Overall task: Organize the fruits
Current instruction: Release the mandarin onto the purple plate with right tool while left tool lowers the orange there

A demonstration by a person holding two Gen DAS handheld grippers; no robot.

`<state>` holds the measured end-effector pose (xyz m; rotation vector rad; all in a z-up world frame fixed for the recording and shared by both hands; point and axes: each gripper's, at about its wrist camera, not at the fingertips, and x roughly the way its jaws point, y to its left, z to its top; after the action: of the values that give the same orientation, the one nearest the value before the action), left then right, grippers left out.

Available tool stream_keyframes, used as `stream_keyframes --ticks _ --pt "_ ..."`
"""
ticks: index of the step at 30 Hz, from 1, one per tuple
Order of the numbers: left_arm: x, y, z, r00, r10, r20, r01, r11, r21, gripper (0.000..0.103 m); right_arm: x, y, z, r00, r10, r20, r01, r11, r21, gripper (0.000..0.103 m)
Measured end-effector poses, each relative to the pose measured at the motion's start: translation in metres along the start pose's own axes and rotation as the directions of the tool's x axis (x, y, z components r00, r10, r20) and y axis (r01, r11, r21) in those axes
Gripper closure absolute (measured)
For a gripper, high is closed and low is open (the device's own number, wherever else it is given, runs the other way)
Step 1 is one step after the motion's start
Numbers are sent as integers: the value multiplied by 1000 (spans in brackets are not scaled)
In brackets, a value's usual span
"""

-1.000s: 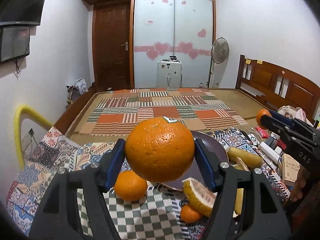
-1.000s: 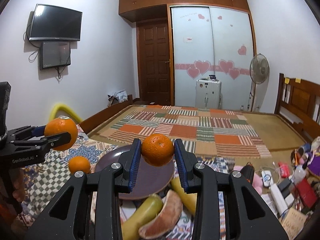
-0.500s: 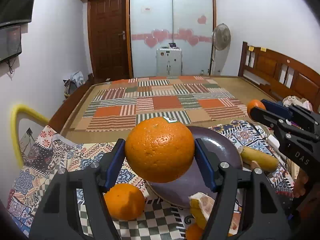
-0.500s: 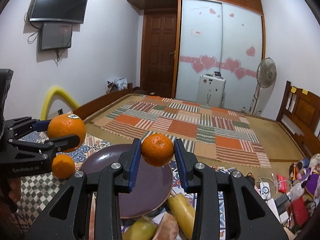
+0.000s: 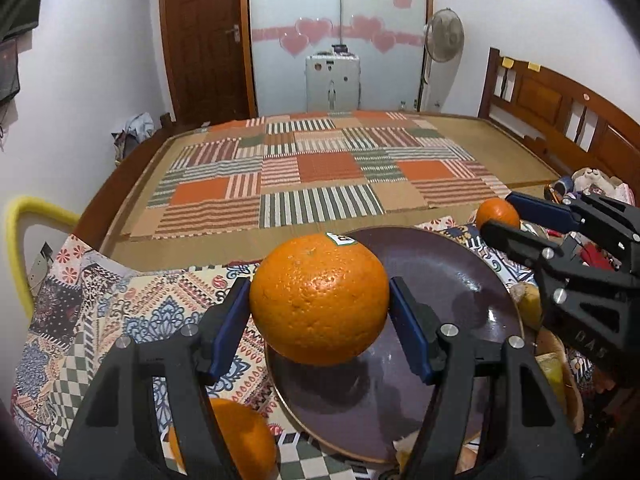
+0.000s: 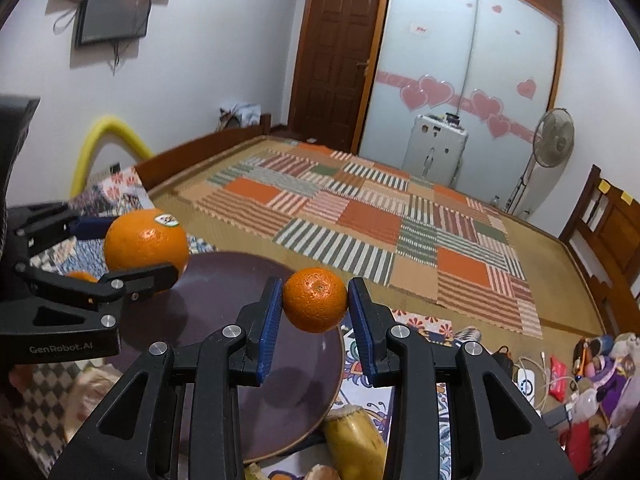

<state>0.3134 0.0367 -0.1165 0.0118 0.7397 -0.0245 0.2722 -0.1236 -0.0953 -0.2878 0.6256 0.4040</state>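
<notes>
Your left tool (image 5: pixel 320 312) is clamped on a large orange (image 5: pixel 319 298) bearing a sticker on top, both blue pads pressed to its sides; the fruit hangs above the 9 o'clock edge of the dark plate (image 5: pixel 440 280). Your right tool (image 6: pixel 316 320) grips a small orange (image 6: pixel 315 299) between its ridged blue pads, raised over the plate's 3 o'clock rim (image 6: pixel 224 280) in that view. The plate rests on a patterned cloth (image 5: pixel 120 312) over the counter. A third orange (image 5: pixel 236 438) lies on the cloth at 7 o'clock of the plate, partly hidden behind your left tool. A banana (image 6: pixel 356 444) lies just beside the plate's near rim at 5 o'clock in the right view.
</notes>
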Motion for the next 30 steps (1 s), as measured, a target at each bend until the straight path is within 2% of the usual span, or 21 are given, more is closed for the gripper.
stream_keyframes --ticks 8,14,26,28,30 --pt "25 0 1 995 -19 -95 19 1000 3 35 23 -2 3 992 14 -124 -21 998 -53 72" --pt "30 -5 1 991 -26 -129 30 999 29 35 36 -4 3 981 34 -189 -46 997 -58 72" --pt "34 -3 3 985 -51 -166 54 998 17 35 41 -8 4 974 41 -223 -51 998 -38 71" --pt "33 -1 3 982 -62 -176 64 998 6 35 37 -10 4 976 45 -214 -52 998 -30 67" --pt "32 2 2 981 -72 -182 72 997 -4 34 32 -12 5 981 37 -190 -42 999 -22 51"
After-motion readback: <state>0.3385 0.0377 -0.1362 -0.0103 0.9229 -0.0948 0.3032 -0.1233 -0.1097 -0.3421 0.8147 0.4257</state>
